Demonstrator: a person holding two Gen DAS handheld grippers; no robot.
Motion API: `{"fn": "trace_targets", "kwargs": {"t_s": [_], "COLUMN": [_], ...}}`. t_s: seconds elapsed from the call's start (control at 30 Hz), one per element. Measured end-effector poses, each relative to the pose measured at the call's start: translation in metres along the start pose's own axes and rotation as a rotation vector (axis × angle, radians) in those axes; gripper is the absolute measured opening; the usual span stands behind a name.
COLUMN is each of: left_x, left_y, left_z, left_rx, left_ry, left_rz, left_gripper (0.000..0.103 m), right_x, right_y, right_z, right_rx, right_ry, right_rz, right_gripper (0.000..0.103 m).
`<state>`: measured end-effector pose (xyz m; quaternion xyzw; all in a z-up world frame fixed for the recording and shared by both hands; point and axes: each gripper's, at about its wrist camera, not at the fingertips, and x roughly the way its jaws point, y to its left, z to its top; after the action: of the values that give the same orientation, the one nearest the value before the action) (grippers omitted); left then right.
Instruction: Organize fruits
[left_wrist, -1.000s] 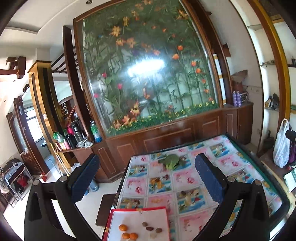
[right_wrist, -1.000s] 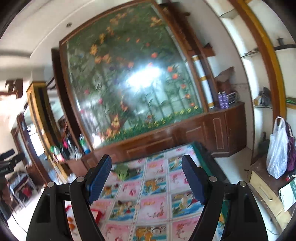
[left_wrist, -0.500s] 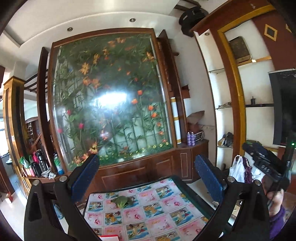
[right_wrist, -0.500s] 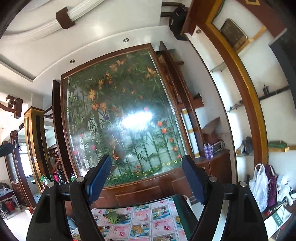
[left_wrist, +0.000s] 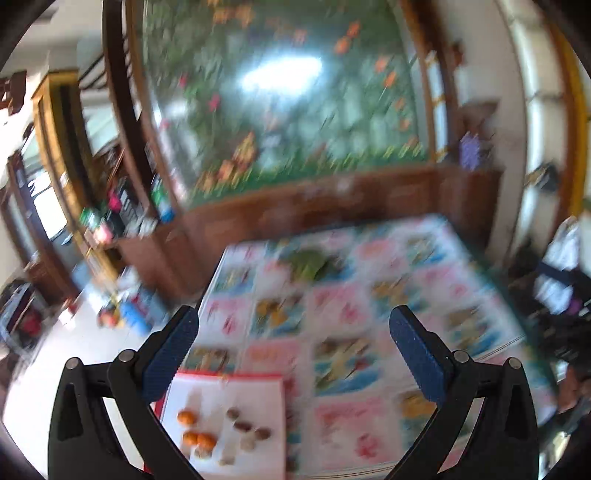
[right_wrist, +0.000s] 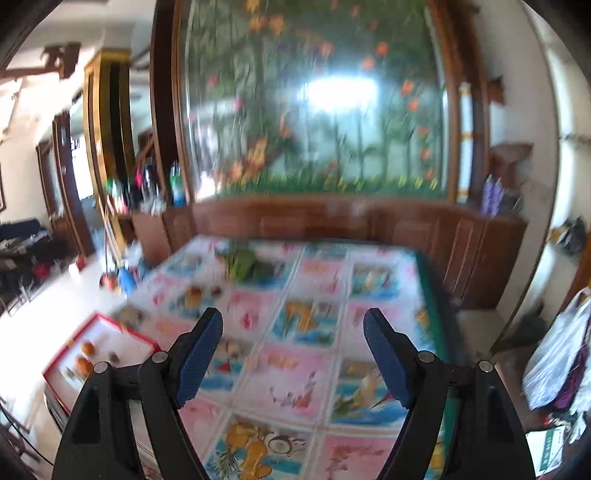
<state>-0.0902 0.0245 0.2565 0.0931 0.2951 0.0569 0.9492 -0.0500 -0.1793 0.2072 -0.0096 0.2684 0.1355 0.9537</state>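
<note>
Both grippers hang above the desk with its patterned cloth. The left gripper has its jaws wide apart and empty – so has the right gripper. The fruits – small orange ones and brown ones – lie on a white tray with red rim at the near left corner. A green leafy bunch lies far back.

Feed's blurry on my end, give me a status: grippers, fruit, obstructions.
Left gripper and right gripper open, empty, above the table. Orange fruits on red-edged tray, untouched. Nothing blocking.
</note>
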Motion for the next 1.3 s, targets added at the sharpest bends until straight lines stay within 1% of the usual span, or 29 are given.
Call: {"fn": "trace_targets", "kwargs": {"t_s": [0.03,0.07,0.1,0.13,0.17,0.2,0.27,0.37,0.43,0.5,0.53,0.63,0.67,0.77,0.83,0.93,0.97,1.03,1.1,1.17,1.2,1.27,1.3], "left_x": [0.035,0.070,0.094,0.122,0.141,0.152,0.175,0.188,0.194,0.199,0.204,0.221,0.224,0.227,0.226,0.224,0.224,0.225,0.228,0.233,0.234,0.234,0.235], "left_y": [0.003,0.006,0.006,0.007,0.006,0.004,-0.001,-0.007,-0.015,-0.019,-0.022,-0.032,-0.034,-0.035,-0.035,-0.041,-0.043,-0.048,-0.055,-0.063,-0.067,-0.077,-0.083], "left_z": [-0.019,-0.042,-0.059,-0.080,-0.092,-0.100,-0.111,-0.112,-0.108,-0.109,-0.110,-0.115,-0.116,-0.116,-0.114,-0.108,-0.107,-0.103,-0.098,-0.094,-0.091,-0.086,-0.083], "left_rx": [-0.012,-0.029,-0.042,-0.056,-0.066,-0.071,-0.068,-0.067,-0.055,-0.041,-0.028,0.002,0.012,0.011,0.012,0.040,0.051,0.061,0.077,0.101,0.107,0.122,0.136], "left_ry": [0.063,0.129,0.174,0.232,0.271,0.293,0.322,0.294,0.281,0.264,0.263,0.295,0.299,0.311,0.309,0.295,0.289,0.287,0.279,0.289,0.285,0.267,0.263], "left_rz": [0.031,0.033,0.026,0.023,0.024,0.026,0.030,0.062,0.050,0.056,0.060,0.045,0.051,0.035,0.030,0.029,0.031,0.023,0.019,0.018,0.012,-0.015,-0.019], "left_gripper": [0.102,0.102,0.102,0.102,0.102,0.102,0.102,0.102,0.102,0.103,0.103,0.103,0.103,0.103,0.103,0.103,0.103,0.103,0.103,0.103,0.103,0.103,0.103], "right_x": [0.034,0.061,0.093,0.114,0.130,0.150,0.168,0.184,0.188,0.190,0.190,0.196,0.198,0.203,0.206,0.211,0.211,0.211,0.212,0.212,0.212,0.212,0.213], "right_y": [0.000,0.000,0.000,0.001,0.004,0.007,0.009,0.009,0.012,0.012,0.013,0.020,0.023,0.031,0.036,0.037,0.037,0.036,0.032,0.030,0.028,0.021,0.016], "right_z": [-0.014,-0.024,-0.039,-0.048,-0.055,-0.062,-0.065,-0.063,-0.064,-0.069,-0.072,-0.076,-0.079,-0.083,-0.084,-0.086,-0.086,-0.086,-0.086,-0.086,-0.086,-0.085,-0.085], "right_rx": [0.015,0.030,0.050,0.065,0.079,0.095,0.109,0.125,0.117,0.103,0.093,0.034,0.015,-0.017,-0.037,-0.043,-0.047,-0.049,-0.044,-0.051,-0.049,-0.030,-0.005], "right_ry": [0.061,0.108,0.160,0.193,0.220,0.246,0.257,0.238,0.240,0.253,0.259,0.277,0.285,0.307,0.328,0.355,0.350,0.349,0.347,0.346,0.345,0.343,0.343], "right_rz": [0.014,0.027,0.041,0.050,0.061,0.074,0.092,0.128,0.145,0.165,0.166,0.153,0.150,0.153,0.143,0.115,0.110,0.082,0.072,0.053,0.052,0.058,0.071], "right_gripper": [0.078,0.077,0.076,0.074,0.072,0.072,0.072,0.072,0.072,0.072,0.072,0.072,0.072,0.072,0.072,0.069,0.064,0.056,0.049,0.036,0.033,0.024,0.024]}}
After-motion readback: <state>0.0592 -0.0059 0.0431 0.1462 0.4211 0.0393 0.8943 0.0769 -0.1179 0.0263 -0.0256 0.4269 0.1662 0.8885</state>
